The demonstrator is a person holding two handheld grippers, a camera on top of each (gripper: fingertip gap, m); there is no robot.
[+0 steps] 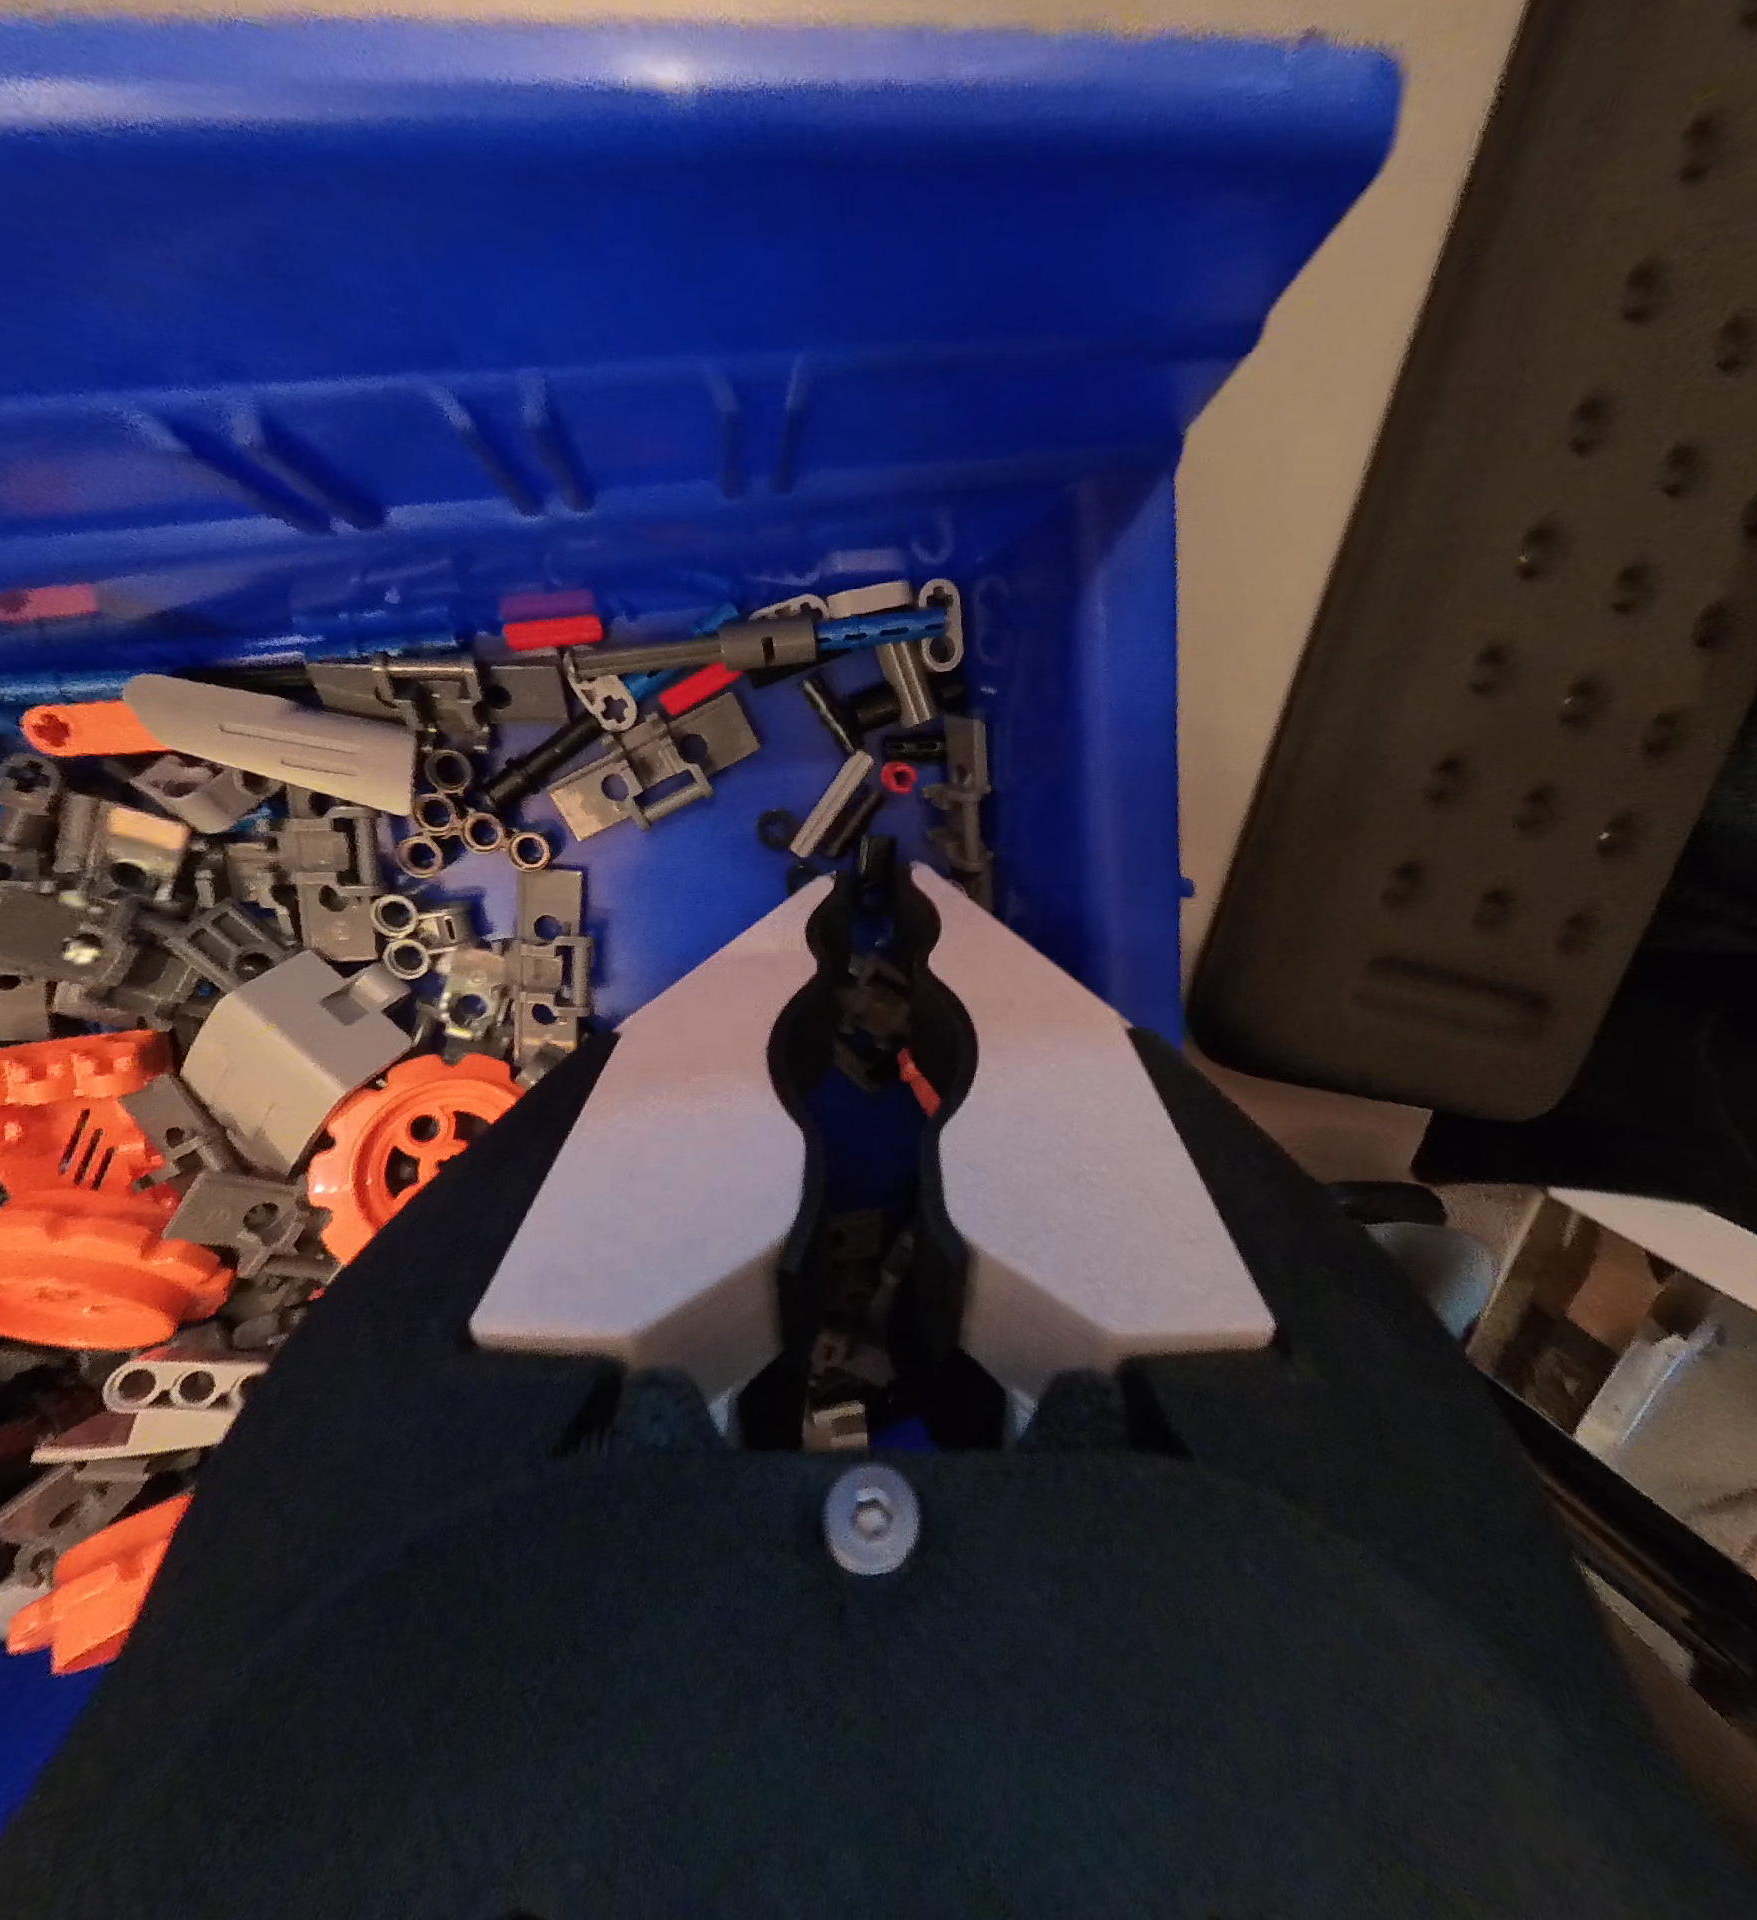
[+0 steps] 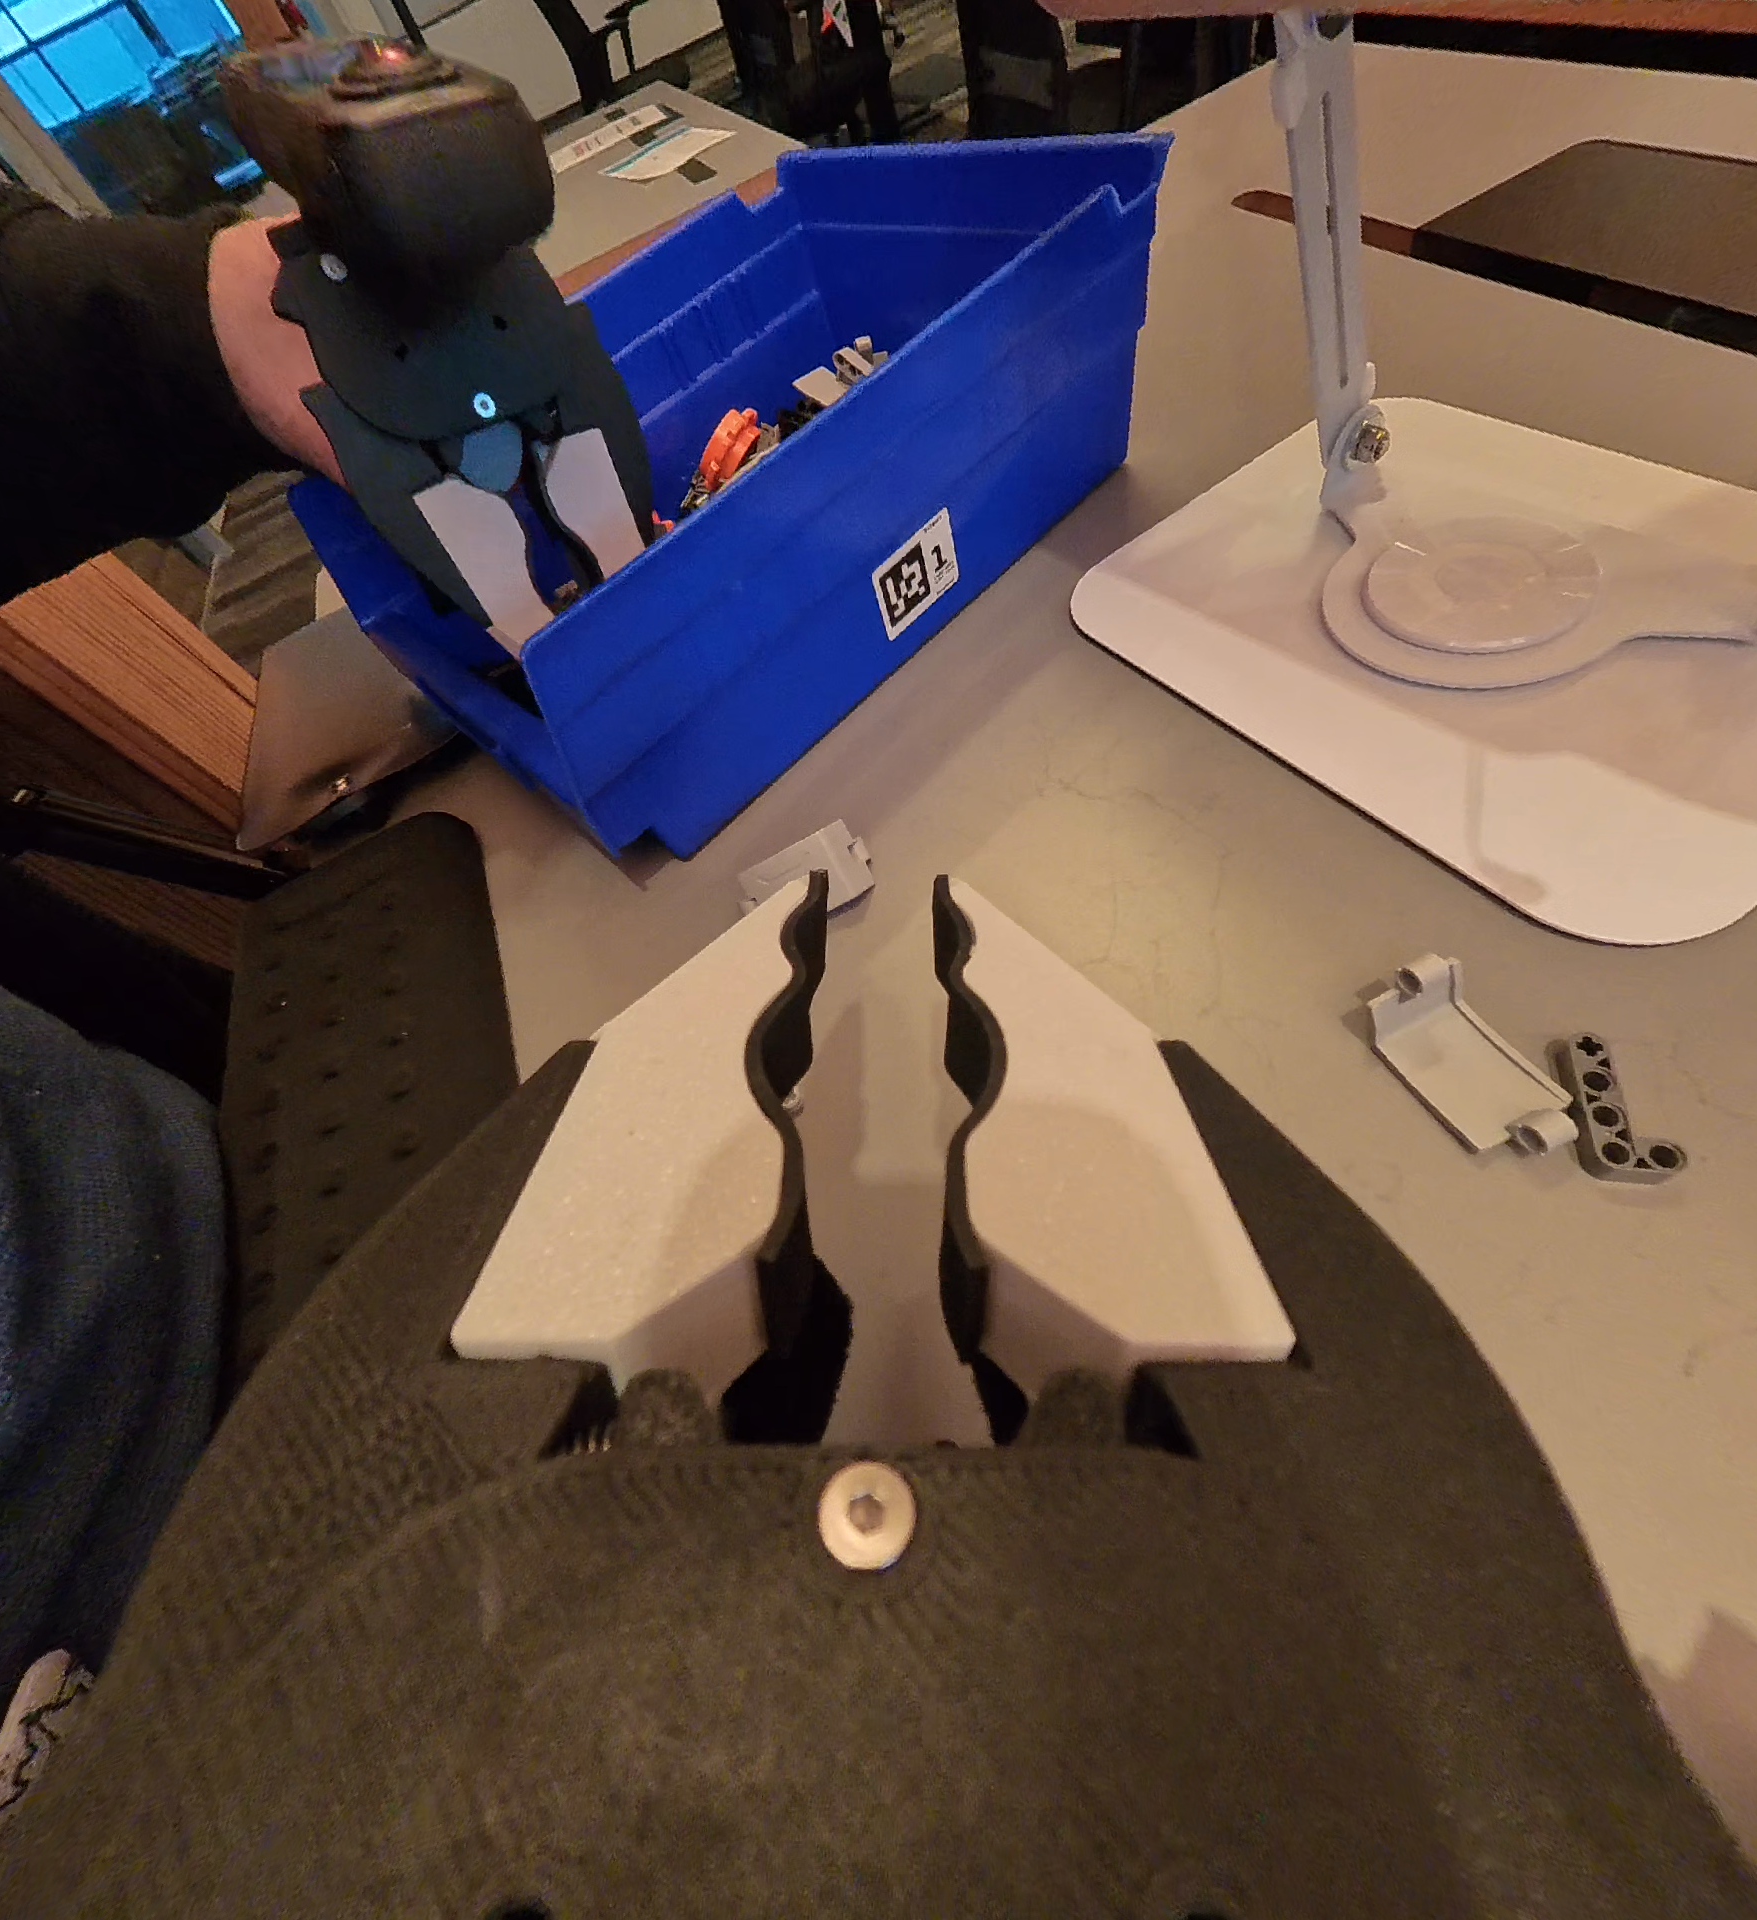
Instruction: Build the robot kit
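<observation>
1. Left gripper [image 1: 872, 883] low in the blue bin [image 1: 645, 260], right of frame; jaws nearly clenched, tips at a small black part [image 1: 874, 857], grasp unclear.
2. Right gripper [image 2: 879, 894] over the counter [image 2: 1113, 831], jaws released, empty, near a grey panel [image 2: 806, 862] at centre.
3. Risk: slipping off the tiny part, snagging neighbouring pieces.

The right gripper [image 2: 879, 894], jaws parted, hovers over a grey table [image 2: 1113, 831] at lower centre, near a small grey part [image 2: 801, 862]. At upper left, the left gripper [image 2: 541, 613] dips into a blue bin [image 2: 801, 644]. At right, a white stand [image 2: 1476, 665].
</observation>
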